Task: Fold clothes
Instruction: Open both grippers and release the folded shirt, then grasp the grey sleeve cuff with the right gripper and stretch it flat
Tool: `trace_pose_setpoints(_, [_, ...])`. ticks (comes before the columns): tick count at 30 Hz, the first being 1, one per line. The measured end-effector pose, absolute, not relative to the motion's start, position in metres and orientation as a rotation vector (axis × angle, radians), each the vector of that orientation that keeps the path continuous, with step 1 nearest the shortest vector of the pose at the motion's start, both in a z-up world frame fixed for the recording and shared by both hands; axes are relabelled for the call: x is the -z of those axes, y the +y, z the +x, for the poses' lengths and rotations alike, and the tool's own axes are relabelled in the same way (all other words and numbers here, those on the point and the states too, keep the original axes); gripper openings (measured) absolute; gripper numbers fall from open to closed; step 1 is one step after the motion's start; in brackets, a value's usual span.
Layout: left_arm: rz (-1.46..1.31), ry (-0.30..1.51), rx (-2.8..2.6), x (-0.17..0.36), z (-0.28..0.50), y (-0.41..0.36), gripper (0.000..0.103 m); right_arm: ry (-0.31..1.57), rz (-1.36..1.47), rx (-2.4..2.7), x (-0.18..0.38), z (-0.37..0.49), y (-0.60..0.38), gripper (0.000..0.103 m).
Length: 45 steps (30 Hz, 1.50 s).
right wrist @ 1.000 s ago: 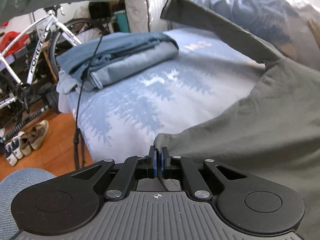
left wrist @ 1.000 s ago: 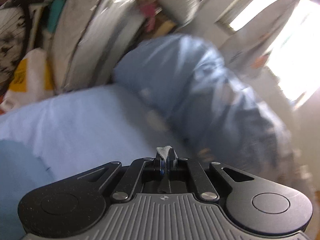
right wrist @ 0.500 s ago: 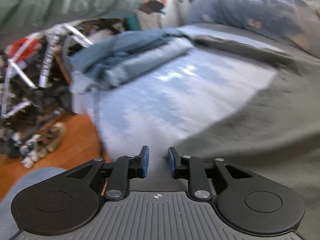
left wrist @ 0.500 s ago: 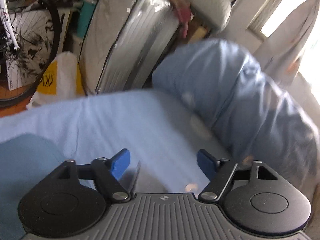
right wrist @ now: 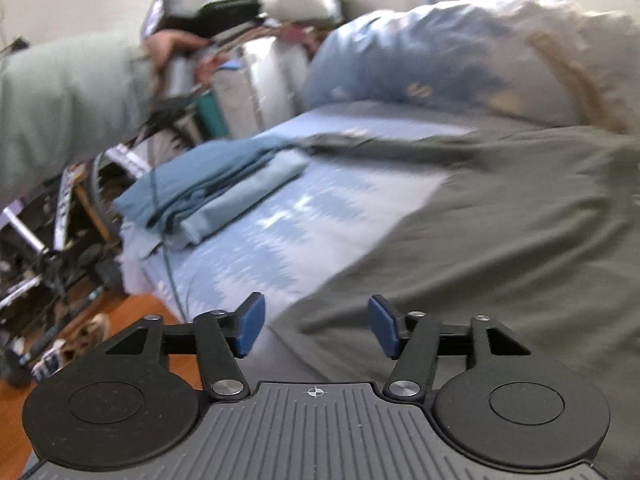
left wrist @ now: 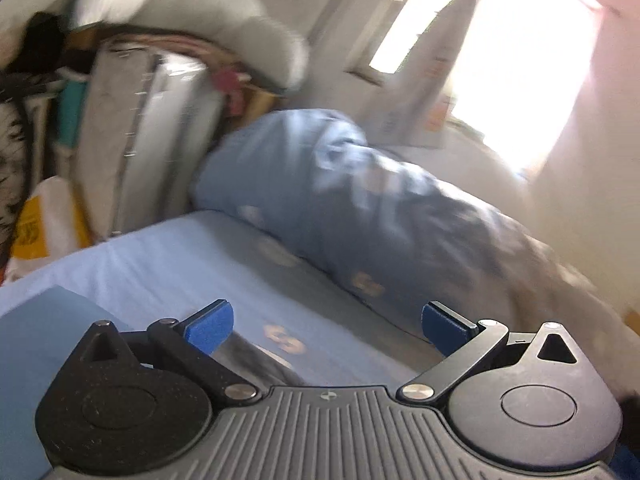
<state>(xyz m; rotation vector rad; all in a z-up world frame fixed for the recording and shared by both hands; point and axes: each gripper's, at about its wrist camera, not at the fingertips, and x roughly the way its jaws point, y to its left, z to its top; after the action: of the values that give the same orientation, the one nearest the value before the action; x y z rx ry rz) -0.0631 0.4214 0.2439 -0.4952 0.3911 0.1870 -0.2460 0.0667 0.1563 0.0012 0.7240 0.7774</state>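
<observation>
Right wrist view: the right gripper (right wrist: 316, 330), jaws spread and empty, hangs just over the near edge of the olive-grey garment (right wrist: 500, 232) spread on the bed (right wrist: 256, 232), stretching away rightward. The left gripper (left wrist: 324, 326), jaws also released, faces the pillow (left wrist: 360, 208), farther from the cloth.
</observation>
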Motion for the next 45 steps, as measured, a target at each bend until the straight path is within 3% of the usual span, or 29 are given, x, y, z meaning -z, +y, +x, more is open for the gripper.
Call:
trace_pose_setpoints(7, [-0.472, 0.354, 0.038, -0.264, -0.122, 0.314, 0.103, 0.675, 0.036, -0.615, -0.177, -0.282, -0.021, 0.078])
trace_pose_setpoints(12, [-0.459, 0.404, 0.201, -0.249, -0.149, 0.238, 0.103, 0.681, 0.003, -0.426, -0.157, -0.297, -0.093, 0.078])
trace_pose_setpoints(18, [-0.358, 0.495, 0.385, -0.207, -0.172, 0.142, 0.103, 0.708, 0.018, -0.184, -0.131, -0.302, -0.170, 0.078])
trace_pose_setpoints(29, [-0.396, 0.766, 0.570, -0.106, -0.185, 0.025, 0.103, 0.786, -0.166, -0.103, -0.076, -0.274, -0.189, 0.075])
trace_pose_setpoints(30, [-0.392, 0.785, 0.574, -0.101, -0.186, 0.021, 0.103, 0.810, -0.191, -0.114, -0.067, -0.266, -0.189, 0.073])
trace_pose_setpoints(31, [-0.395, 0.801, 0.565, -0.097, -0.186, 0.020, 0.103, 0.833, -0.217, -0.126, -0.058, -0.258, -0.188, 0.060])
trace_pose_setpoints(32, [-0.400, 0.817, 0.551, -0.092, -0.186, 0.019, 0.103, 0.858, -0.238, -0.138, -0.050, -0.250, -0.189, 0.035])
trace_pose_setpoints(34, [-0.419, 0.848, 0.510, -0.084, -0.181, 0.021, 0.103, 0.913, -0.223, -0.156, -0.043, -0.236, -0.196, 0.008])
trace_pose_setpoints(45, [-0.395, 0.846, 0.493, -0.075, -0.160, -0.004, 0.103, 0.794, -0.125, 0.221, -0.115, -0.182, -0.325, 0.008])
